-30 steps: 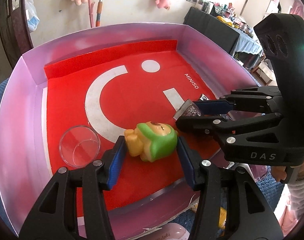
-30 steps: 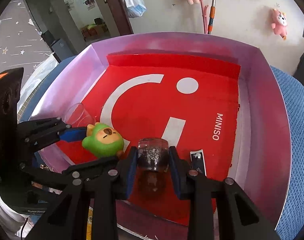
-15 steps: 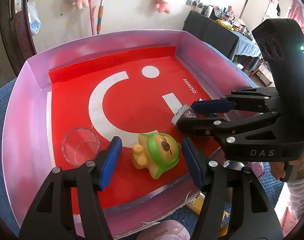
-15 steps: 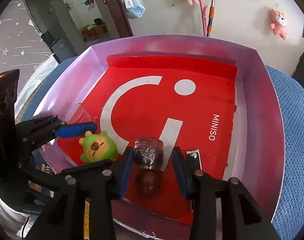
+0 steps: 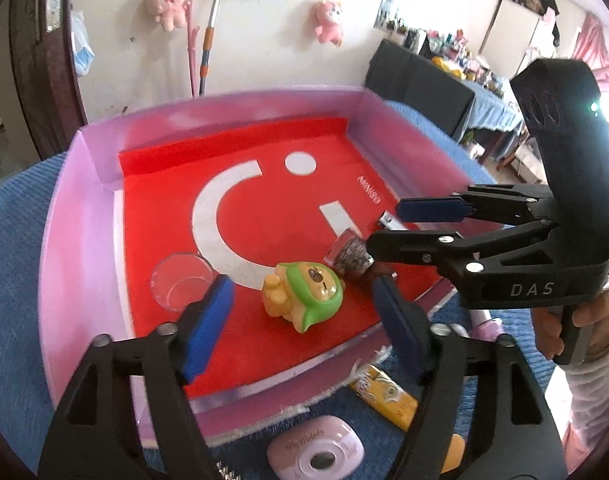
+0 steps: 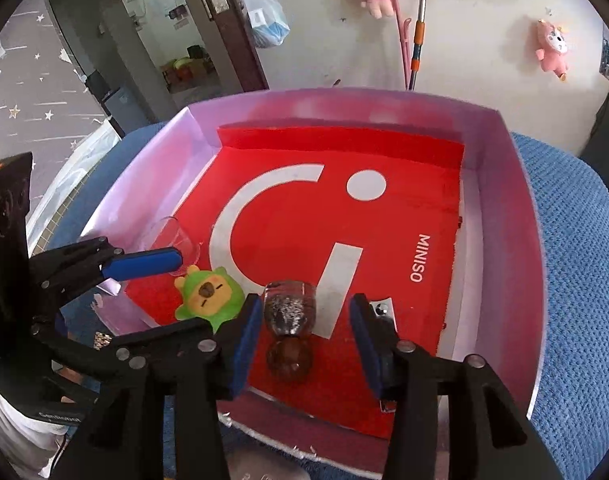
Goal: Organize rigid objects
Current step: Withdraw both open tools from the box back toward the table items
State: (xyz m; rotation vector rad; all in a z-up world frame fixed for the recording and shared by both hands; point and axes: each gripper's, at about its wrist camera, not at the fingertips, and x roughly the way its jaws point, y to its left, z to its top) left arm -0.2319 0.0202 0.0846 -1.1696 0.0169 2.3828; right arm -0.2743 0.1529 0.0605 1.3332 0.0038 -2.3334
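I have both grippers angled steeply down over the near edge of the pink box, side by side. My left gripper has its jaws spreading apart; the green-hooded toy figure lies on its side on the red liner between the blue pads, touched by neither. My right gripper is likewise widening its jaws, and the small glitter-filled jar lies on its side between them, free of both pads, its dark cap toward the camera. In the left view I see the right gripper reaching in from the right, a hand wrapped round its handle, and the letters "DAS" on its black body. A clear plastic cup stands just left of the toy, near the box wall. The red liner carries a white smile logo and the word "MINISO". Outside the box, on the blue cloth, a pink case reads "My Melody" beside a yellow packet.
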